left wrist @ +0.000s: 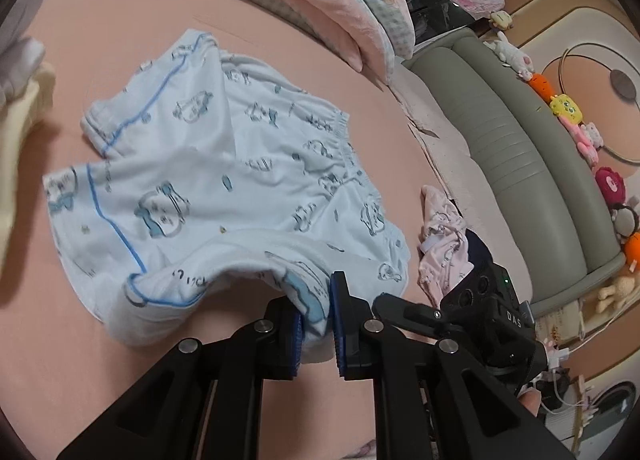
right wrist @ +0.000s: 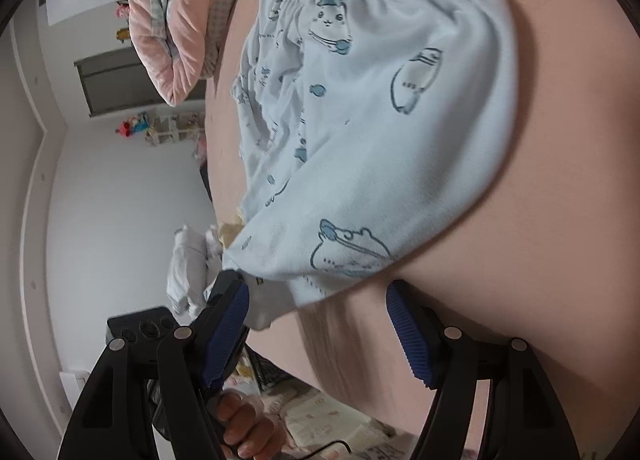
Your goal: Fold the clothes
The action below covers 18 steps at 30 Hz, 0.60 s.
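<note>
Light blue shorts [left wrist: 220, 164] with a cartoon print lie spread on the pink bed sheet [left wrist: 120, 20]. My left gripper [left wrist: 316, 312] is shut on the near hem of one leg, and the pinched fabric is lifted and bunched. In the right wrist view the same shorts [right wrist: 380, 120] fill the middle, waistband at the top. My right gripper [right wrist: 316, 324] is open and its jaws are still opening; the lower corner of the shorts hangs between the blue pads [right wrist: 226, 328] without being pressed. Its black camera housing [left wrist: 492, 300] shows beside the left gripper.
Folded pink quilts [left wrist: 320, 0] lie at the far end of the bed. A crumpled pink garment [left wrist: 440, 248] sits by the grey padded bed frame [left wrist: 520, 140], which carries plush toys [left wrist: 568, 108]. Cream clothes [left wrist: 24, 112] lie left. A hand [right wrist: 240, 420] grips a handle.
</note>
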### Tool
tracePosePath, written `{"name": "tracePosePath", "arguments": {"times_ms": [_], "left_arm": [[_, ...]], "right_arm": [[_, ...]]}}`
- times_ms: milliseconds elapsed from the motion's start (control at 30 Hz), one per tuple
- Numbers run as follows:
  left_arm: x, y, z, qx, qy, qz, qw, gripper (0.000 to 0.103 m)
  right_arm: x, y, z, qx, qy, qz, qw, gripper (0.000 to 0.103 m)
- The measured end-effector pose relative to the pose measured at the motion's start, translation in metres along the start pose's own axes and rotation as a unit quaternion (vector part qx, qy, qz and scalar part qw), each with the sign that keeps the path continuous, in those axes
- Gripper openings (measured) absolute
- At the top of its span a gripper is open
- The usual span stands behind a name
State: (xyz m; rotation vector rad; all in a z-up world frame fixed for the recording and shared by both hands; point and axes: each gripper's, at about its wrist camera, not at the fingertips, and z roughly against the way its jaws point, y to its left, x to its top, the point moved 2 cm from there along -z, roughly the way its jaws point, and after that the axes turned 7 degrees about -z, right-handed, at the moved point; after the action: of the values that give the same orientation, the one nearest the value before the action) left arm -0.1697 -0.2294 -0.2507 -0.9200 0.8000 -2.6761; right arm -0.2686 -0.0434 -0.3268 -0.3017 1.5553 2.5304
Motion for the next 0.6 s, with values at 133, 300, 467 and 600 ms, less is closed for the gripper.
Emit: {"name": "tracePosePath", "arguments": {"times_ms": [133, 300, 467, 600], "left_arm": [[0.004, 0.009, 0.01, -0.019, -0.004, 0.023, 0.9995, 0.011], [0.007, 0.011, 0.017, -0.017, -0.007, 0.021, 0.9996, 0.011], [0.003, 0.001, 0.012, 0.031, 0.008, -0.027, 0.9991, 0.011], [-0.004, -0.007, 0.008, 0.099, 0.034, -0.08, 0.9913, 0.017]], "right_arm": [[0.005, 0.004, -0.01, 0.015, -0.015, -0.006, 1.0, 0.071], [0.009, 0.007, -0.013, 0.044, -0.045, -0.01, 0.998, 0.071], [0.008, 0.013, -0.016, 0.075, -0.06, -0.013, 0.995, 0.015], [0.003, 0.032, -0.018, 0.064, -0.053, 0.024, 0.996, 0.009]]}}
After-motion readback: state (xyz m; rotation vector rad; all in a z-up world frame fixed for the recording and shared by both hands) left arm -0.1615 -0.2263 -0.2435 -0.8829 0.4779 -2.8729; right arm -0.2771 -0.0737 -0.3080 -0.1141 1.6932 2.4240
